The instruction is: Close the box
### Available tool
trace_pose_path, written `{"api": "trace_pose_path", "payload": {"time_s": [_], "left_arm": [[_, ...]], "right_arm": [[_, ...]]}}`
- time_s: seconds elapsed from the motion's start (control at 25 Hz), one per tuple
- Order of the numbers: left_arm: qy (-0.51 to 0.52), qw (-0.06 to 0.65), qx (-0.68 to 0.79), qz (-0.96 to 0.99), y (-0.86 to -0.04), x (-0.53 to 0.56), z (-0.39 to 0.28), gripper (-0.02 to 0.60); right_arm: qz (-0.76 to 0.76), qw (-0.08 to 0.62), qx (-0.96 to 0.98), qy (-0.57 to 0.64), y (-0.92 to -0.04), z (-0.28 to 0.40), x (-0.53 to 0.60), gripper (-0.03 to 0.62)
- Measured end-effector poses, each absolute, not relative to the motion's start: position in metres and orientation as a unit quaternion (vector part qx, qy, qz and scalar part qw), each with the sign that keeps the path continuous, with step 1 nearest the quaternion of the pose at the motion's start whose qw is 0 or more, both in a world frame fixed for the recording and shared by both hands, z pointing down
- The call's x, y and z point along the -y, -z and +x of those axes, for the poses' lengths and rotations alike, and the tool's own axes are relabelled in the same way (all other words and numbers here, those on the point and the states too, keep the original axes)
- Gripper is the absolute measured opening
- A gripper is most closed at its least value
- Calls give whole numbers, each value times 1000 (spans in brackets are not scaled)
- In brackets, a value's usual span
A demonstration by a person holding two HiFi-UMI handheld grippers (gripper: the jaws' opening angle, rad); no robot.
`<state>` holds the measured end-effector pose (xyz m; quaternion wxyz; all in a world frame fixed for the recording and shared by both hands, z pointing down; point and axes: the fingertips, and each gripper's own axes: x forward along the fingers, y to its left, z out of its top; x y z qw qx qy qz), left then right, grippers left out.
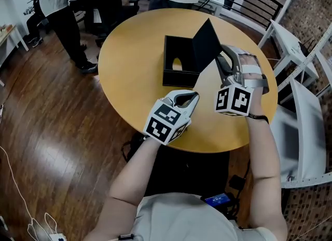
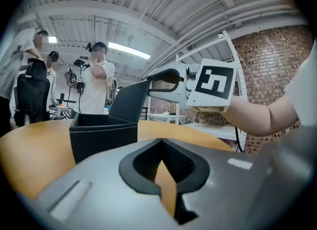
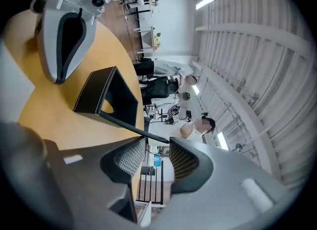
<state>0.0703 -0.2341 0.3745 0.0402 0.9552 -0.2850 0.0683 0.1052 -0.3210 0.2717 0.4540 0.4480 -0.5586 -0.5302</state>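
Observation:
A black box [image 1: 179, 76] stands open on the round wooden table [image 1: 129, 42], its lid [image 1: 206, 45] raised and leaning to the right. My right gripper [image 1: 224, 58] is at the lid's right edge. In the right gripper view the thin lid edge [image 3: 129, 124] runs in to the tips of the open right gripper [image 3: 157, 147], with no pad pressing on it. My left gripper [image 1: 188, 98] hovers over the table in front of the box, shut and empty. From the left gripper view the box [image 2: 101, 135] sits just beyond the left gripper [image 2: 161, 144], and the right gripper [image 2: 161, 80] is up by the lid [image 2: 130, 101].
Two people [image 1: 59, 11] stand on the wooden floor beyond the table. A black railing [image 1: 254, 3] and white furniture [image 1: 301, 110] are at the right. Cables [image 1: 31, 219] lie on the floor at lower left.

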Motion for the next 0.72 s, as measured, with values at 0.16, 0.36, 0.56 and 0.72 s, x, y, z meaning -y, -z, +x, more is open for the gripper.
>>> {"api": "trace_pose_path", "payload": {"time_s": [0.16, 0.36, 0.56, 0.72], "left_arm": [[-69, 40, 284, 956, -375, 234, 68, 0], [-69, 40, 285, 955, -377, 235, 66, 1], [-69, 40, 284, 955, -376, 234, 67, 0], [-69, 39, 285, 955, -374, 235, 65, 2]], "right_arm": [[429, 429, 578, 546, -263, 68, 318, 149], [404, 394, 641, 521, -271, 33, 318, 149], [407, 380, 671, 490, -277, 37, 321, 148], [413, 371, 691, 463, -281, 48, 321, 144]]}}
